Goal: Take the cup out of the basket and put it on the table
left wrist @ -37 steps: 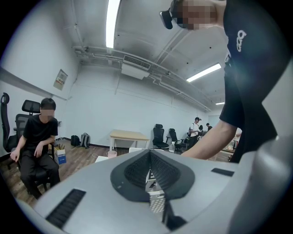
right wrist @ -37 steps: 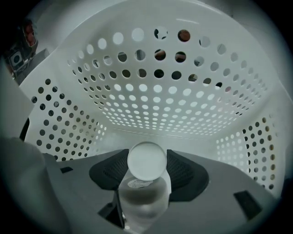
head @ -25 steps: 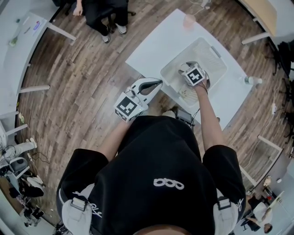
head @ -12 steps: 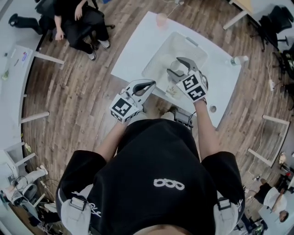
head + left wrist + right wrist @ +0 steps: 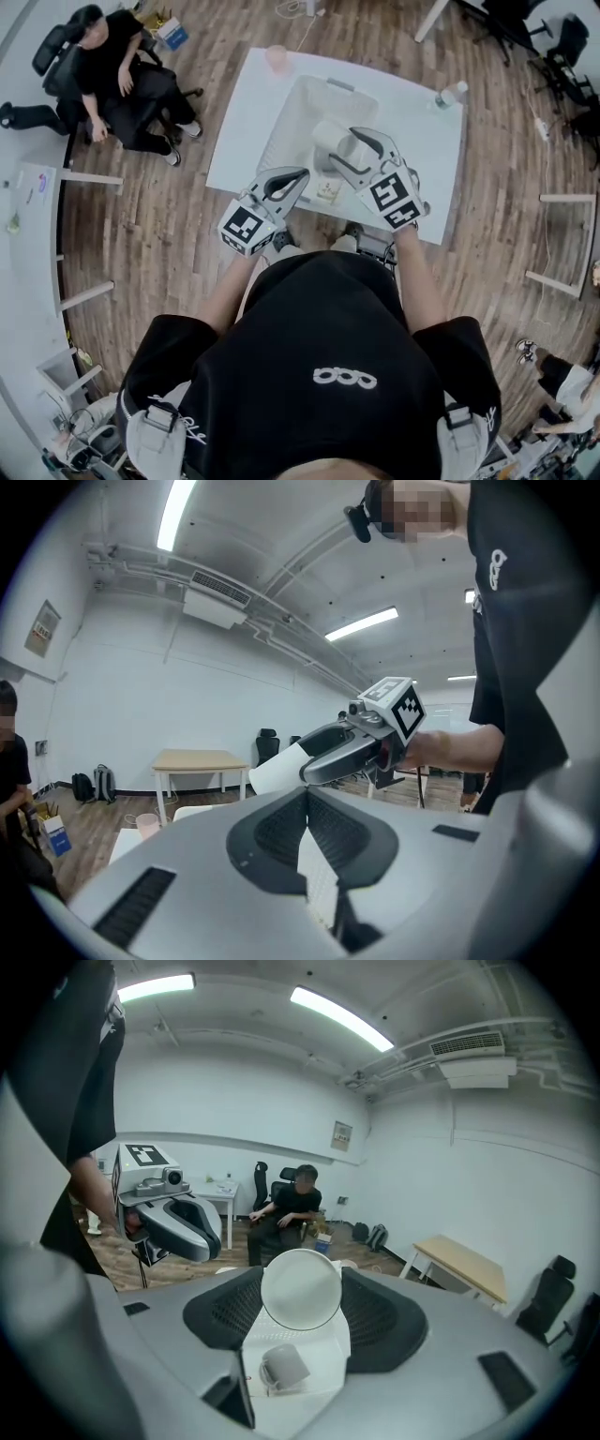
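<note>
My right gripper (image 5: pixel 345 150) is shut on a white cup (image 5: pixel 329 134) and holds it on its side above the white basket (image 5: pixel 292 111). In the right gripper view the cup's round end (image 5: pixel 300 1291) sits between the two dark pads (image 5: pixel 380 1321). Below it, a second pale mug (image 5: pixel 284 1366) lies on the basket's floor (image 5: pixel 323 1335). My left gripper (image 5: pixel 284 184) hangs shut and empty at the table's near edge, left of the basket. From the left gripper view, the right gripper (image 5: pixel 361 747) and its cup (image 5: pixel 277 769) show ahead.
The basket stands on a white table (image 5: pixel 422 169). A pink cup (image 5: pixel 277 58) sits at its far edge and a clear bottle (image 5: pixel 450 94) at its far right corner. A person (image 5: pixel 112 66) sits on a chair to the far left. Wooden floor surrounds the table.
The right gripper has risen out of the basket with the white cup in its jaws. The left gripper stayed shut near the table edge. The head camera has tilted, shifting the table.
</note>
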`<state>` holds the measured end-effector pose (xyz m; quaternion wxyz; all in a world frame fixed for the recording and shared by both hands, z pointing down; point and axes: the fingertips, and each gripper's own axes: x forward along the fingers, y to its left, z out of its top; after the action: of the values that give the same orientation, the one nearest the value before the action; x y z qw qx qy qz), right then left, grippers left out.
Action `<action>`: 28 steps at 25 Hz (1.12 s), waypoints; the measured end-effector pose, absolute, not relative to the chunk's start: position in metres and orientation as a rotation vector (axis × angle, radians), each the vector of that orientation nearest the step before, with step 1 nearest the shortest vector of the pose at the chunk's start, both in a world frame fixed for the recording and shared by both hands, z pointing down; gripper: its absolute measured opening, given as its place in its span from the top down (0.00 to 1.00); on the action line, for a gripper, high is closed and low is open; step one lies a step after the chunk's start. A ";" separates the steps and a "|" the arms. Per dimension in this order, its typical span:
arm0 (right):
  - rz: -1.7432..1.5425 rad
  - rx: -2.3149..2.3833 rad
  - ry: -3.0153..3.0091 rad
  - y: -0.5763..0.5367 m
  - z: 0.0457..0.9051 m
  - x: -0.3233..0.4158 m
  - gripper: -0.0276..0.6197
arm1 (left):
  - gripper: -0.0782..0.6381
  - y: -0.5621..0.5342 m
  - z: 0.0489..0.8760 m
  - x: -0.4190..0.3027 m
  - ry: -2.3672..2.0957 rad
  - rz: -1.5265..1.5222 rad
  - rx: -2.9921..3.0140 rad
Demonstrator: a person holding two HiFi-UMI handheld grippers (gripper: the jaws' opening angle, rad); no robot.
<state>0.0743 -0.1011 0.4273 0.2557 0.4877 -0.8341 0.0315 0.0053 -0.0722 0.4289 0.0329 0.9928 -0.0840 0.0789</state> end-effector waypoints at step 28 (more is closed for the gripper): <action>0.284 1.564 -2.035 0.037 0.486 0.350 0.55 | 0.88 0.041 0.454 0.227 0.022 0.312 3.073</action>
<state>0.3497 0.0366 0.4864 0.2762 0.5821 -0.7574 0.1056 0.2271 0.0414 0.4536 0.0265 0.9945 0.0071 0.1010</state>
